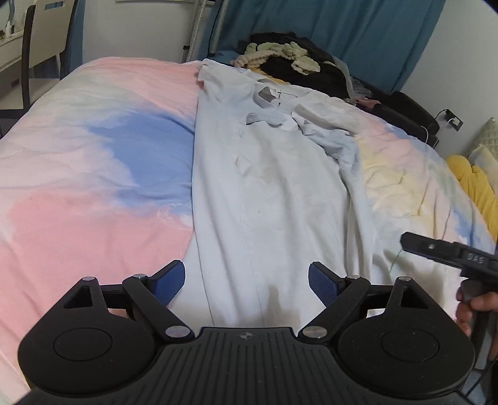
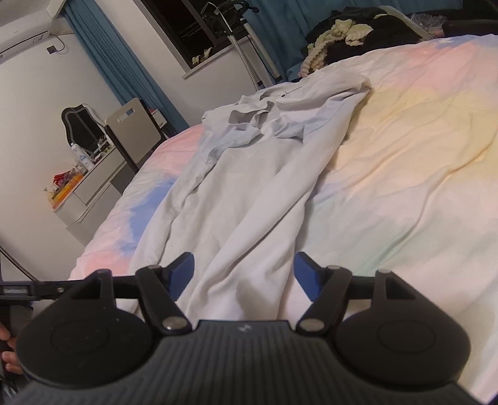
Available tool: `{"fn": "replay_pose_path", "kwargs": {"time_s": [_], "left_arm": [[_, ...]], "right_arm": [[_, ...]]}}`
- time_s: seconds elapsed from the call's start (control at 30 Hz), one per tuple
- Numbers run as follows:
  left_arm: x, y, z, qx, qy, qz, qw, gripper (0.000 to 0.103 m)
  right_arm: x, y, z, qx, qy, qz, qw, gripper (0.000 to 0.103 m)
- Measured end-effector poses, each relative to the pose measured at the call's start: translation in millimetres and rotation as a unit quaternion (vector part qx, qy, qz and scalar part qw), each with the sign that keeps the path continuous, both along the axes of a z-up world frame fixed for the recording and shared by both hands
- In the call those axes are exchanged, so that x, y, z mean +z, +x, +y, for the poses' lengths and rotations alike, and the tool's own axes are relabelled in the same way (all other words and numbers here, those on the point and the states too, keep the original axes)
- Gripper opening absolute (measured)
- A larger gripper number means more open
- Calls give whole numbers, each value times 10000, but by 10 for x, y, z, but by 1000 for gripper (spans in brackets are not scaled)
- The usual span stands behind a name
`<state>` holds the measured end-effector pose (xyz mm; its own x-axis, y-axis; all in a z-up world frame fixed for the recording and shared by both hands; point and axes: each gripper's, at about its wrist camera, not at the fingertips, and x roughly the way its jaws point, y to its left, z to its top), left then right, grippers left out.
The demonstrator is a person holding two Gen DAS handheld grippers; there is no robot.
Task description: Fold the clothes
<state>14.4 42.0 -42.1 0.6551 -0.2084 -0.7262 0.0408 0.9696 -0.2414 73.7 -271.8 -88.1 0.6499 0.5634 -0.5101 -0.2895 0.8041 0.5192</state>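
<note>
1. Only one bit of writing reads: pale letters "DAS" on the black body of the right gripper (image 1: 451,254), seen at the right edge of the left wrist view. A small label on the left gripper's body in the right wrist view is too blurred to read.
2. Left gripper (image 1: 247,280): blue-padded fingers (image 1: 171,280) wide apart, nothing between them, hovering above the shirt's near hem.
3. Right gripper (image 2: 244,272): fingers likewise spread apart, holding nothing, over the same hem end.
4. Surroundings: a heap of dark clothes with a pale green knitted piece (image 1: 280,53) sits at the bed's far edge, just beyond the shirt collar. Teal curtain (image 1: 342,28) behind it. A chair (image 2: 137,134) and a cluttered dresser (image 2: 81,190) stand off the bed's left side. Yellow pillow (image 1: 479,190) lies at the bed's right edge.
5. Task item: pale blue collared shirt (image 1: 264,174) lies lengthwise on the pastel duvet (image 1: 77,155), collar toward the far edge, hem at the near edge.
6. Shirt is front up, creased, collar rumpled; one sleeve is bunched along its right side.
</note>
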Motion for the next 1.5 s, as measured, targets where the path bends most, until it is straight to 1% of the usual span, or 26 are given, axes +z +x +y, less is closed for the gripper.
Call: {"fn": "replay_pose_path", "kwargs": {"time_s": [0.1, 0.2, 0.33, 0.5, 0.6, 0.7, 0.8, 0.93, 1.07, 1.2, 1.23, 1.27, 1.3, 1.33, 1.37, 1.4, 1.5], "left_arm": [[-55, 6, 1, 22, 69, 83, 9999, 89], [-102, 22, -29, -78, 136, 208, 9997, 89], [-130, -1, -58, -154, 215, 269, 9993, 90], [-141, -24, -16, -132, 98, 356, 9992, 92], [-169, -6, 11, -151, 18, 528, 9985, 93], [-179, 10, 60, -144, -66, 686, 9975, 93], [-122, -26, 138, -25, -141, 675, 9976, 93], [-140, -15, 229, 133, -317, 837, 9959, 93], [-232, 65, 232, 157, -369, 1151, 9925, 93], [-286, 116, 193, 162, -162, 1261, 9917, 93], [-285, 126, 181, 148, -73, 1250, 9920, 93], [-265, 129, 159, 115, 96, 1175, 9930, 93], [-233, 126, 142, 76, 280, 1045, 9941, 93], [-207, 128, 154, 82, 353, 948, 9948, 93], [-202, 141, 191, 134, 303, 970, 9947, 93], [-222, 161, 232, 191, 209, 1077, 9938, 93], [-279, 207, 296, 236, 45, 1363, 9904, 93]], "right_arm": [[20, -19, -9, -104, -10, 13, 9999, 73], [-13, -13, -2, -134, -82, 124, 9998, 73], [-32, -24, 38, -124, -225, 206, 9995, 73], [-36, -112, 65, -131, -166, 294, 9993, 73], [-44, -179, 61, -156, -36, 387, 9991, 74], [-54, -223, 66, -116, 91, 592, 9981, 74], [-85, -268, 59, -134, 126, 871, 9960, 76], [-190, -305, 57, -57, 352, 1378, 9898, 76], [-272, -321, 136, 136, 335, 1743, 9840, 76], [-316, -345, 246, 376, 131, 1927, 9805, 76], [-327, -351, 277, 476, 84, 1968, 9793, 76], [-340, -359, 318, 622, 47, 2015, 9775, 76], [-353, -374, 365, 796, 1, 2059, 9753, 77], [-362, -396, 414, 973, -53, 2089, 9731, 78], [-365, -417, 453, 1100, -103, 2103, 9714, 78], [-365, -437, 487, 1206, -150, 2113, 9698, 78], [-374, -448, 493, 1225, -157, 2160, 9686, 77]]}}
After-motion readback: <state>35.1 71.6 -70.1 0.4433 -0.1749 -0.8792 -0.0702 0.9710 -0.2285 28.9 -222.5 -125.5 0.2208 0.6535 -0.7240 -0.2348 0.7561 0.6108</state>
